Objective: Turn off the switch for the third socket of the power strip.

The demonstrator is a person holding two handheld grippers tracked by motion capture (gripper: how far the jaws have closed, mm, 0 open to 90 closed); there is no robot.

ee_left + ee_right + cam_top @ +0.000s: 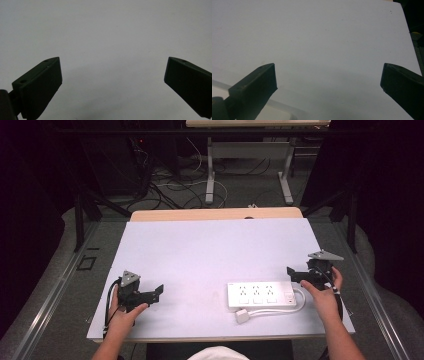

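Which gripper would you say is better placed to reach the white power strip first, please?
Probably the right gripper: it hovers open just beside the power strip's cord end, while the left gripper, also open, sits across bare table.

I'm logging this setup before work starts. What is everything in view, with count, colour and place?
power strip: one, white, near right of the table, by the right gripper
plug: one, white, on its cord at the strip's near edge
table: one, pale grey-white top
second table: one, light top, grey legs, beyond
floor cables: several, black and white, under the second table
left gripper: one, black, open, near left
right gripper: one, black, open, right of the strip
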